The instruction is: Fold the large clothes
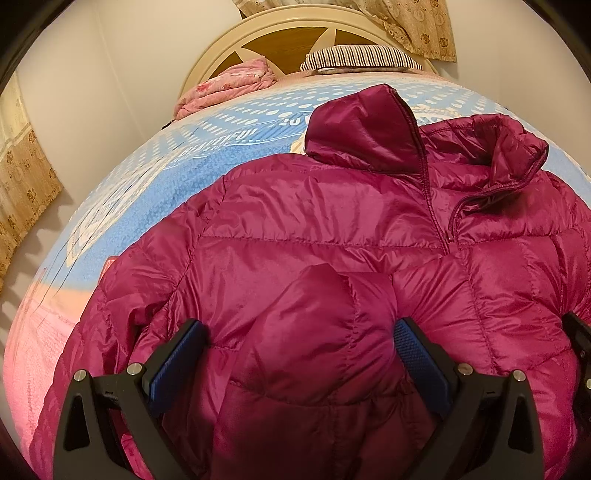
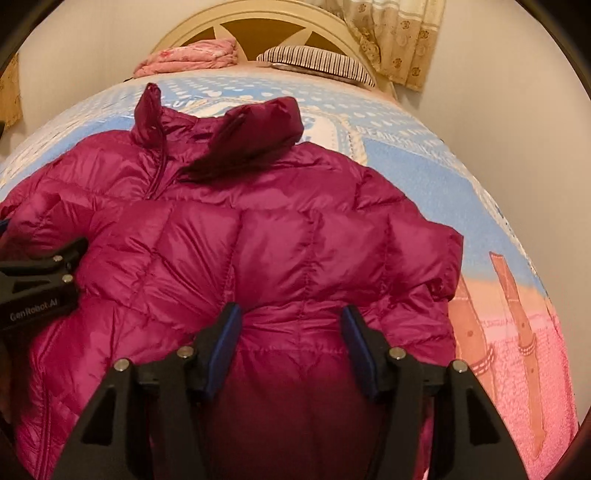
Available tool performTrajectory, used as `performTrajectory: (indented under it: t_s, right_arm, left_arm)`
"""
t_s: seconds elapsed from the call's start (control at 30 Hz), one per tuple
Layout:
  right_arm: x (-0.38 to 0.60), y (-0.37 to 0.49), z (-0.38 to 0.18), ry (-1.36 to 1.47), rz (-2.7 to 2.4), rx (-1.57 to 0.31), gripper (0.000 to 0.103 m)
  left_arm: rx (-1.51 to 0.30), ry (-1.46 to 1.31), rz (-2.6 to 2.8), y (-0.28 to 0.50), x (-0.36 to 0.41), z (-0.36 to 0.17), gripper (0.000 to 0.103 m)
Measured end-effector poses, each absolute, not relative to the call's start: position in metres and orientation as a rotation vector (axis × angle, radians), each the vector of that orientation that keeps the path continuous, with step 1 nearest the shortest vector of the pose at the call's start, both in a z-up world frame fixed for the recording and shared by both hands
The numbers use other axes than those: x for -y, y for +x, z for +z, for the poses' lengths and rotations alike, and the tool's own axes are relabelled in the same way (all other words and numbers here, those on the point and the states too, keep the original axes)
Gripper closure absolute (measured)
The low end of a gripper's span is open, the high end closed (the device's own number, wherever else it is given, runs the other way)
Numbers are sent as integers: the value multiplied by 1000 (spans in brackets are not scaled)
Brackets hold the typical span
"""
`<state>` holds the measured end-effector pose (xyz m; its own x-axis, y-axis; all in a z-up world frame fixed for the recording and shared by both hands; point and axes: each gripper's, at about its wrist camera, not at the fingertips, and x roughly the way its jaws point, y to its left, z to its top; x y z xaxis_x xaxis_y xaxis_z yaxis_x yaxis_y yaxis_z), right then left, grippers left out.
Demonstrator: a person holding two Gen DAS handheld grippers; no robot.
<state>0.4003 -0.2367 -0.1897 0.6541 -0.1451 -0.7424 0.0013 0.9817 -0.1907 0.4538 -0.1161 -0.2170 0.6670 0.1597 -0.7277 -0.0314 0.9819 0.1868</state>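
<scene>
1. The right gripper (image 2: 291,332) has its jaws apart, tips sunk against a puffy fold of the magenta down jacket (image 2: 236,229); the cloth bulges between the blue pads, but I cannot see them pinching it.
2. The left gripper (image 1: 301,347) stands wider apart, a quilted sleeve (image 1: 314,325) swelling up between its fingers, apparently loose and not clamped.
3. Both tools tilt steeply downward over the near part of the garment, side by side; the left one's black body shows at the left edge of the right wrist view.
4. The jacket lies front up on the bed (image 1: 155,155), collar (image 2: 258,122) toward the far headboard (image 1: 280,26), both sleeves seemingly drawn in over the chest.
5. My reading: the sleeve-in step is about done and the cloth is let go.
6. Next likely calls for taking hold of the near hem with both tools and carrying it far, toward the collar, pressing out trapped air since the slick filling tends to spring back.
</scene>
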Motion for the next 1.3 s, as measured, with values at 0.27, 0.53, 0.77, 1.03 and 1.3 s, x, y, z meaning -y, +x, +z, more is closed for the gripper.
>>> performTrajectory:
  t_s: [0.27,0.53,0.77,1.03,1.3]
  right_arm:
    - [247,406,-171,-156,-23,-878,35]
    - [263,459,-106,-99,-37,-760,19]
    - [252,462,-105,-68,-2,-755,19]
    - [150,392,-112,-162,246,-733,13]
    - [2,309,-135,-368,489,-693,9]
  left_arm:
    - [-797,234,55,445,110,-176,1]
    - [-753,177,93,513,78,-123,1]
    - [-788,104,143,519,19,-123,1]
    - [-797,201,383,378,-150,-149,1]
    - [-905,53,641,253,-288,-193,1]
